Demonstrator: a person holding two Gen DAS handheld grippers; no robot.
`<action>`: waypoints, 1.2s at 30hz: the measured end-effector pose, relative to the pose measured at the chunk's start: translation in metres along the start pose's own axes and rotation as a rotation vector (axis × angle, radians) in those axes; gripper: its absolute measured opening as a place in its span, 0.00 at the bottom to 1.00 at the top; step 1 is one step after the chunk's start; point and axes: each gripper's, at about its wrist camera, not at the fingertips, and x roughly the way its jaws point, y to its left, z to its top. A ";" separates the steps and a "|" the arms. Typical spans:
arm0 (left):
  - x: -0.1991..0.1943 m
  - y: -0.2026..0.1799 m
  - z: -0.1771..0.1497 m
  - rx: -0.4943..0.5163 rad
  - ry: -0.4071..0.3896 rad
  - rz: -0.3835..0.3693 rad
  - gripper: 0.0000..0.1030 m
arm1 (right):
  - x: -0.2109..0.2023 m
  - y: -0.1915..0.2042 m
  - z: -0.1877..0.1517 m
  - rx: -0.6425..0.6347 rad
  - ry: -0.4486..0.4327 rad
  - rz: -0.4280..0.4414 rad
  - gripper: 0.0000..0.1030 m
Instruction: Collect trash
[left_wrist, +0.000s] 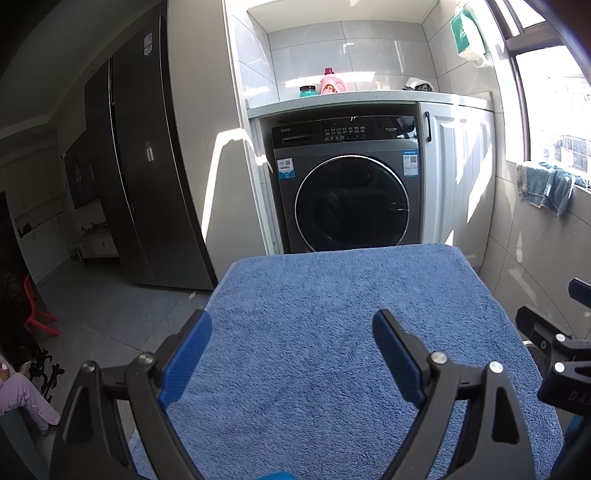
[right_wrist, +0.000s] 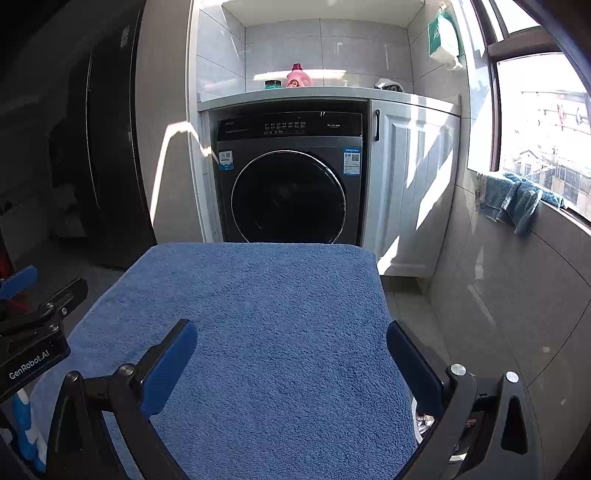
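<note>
2 grippers hover side by side over a blue towel (left_wrist: 332, 332) that covers a raised surface in front of a washing machine (left_wrist: 347, 184). The left gripper (left_wrist: 291, 354) has its jaws spread wide with nothing between them; the right gripper (right_wrist: 291, 362) is likewise wide apart and holds nothing. No trash shows plainly on the towel. Something pale and shiny peeks out at the towel's right edge behind the right gripper's finger (right_wrist: 424, 421), too hidden to identify. On the counter (left_wrist: 369, 98) above the machine stand a pink bottle (left_wrist: 332, 83), a teal jar (left_wrist: 307, 90) and a crumpled dark-and-white item (left_wrist: 419, 85) that is hard to make out. A blue cloth (right_wrist: 517, 199) hangs over the windowsill at right. A dark fridge (left_wrist: 147, 166) stands at left.
</note>
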 end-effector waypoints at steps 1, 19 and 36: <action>0.001 -0.001 0.000 0.000 0.001 0.002 0.86 | 0.000 -0.001 0.000 -0.002 -0.001 -0.001 1.00; 0.001 -0.002 -0.002 -0.011 0.043 0.000 0.86 | -0.007 0.000 -0.002 -0.019 -0.006 -0.009 1.00; -0.004 0.002 -0.008 -0.003 0.094 -0.026 0.86 | -0.012 0.003 -0.003 -0.039 0.004 -0.041 1.00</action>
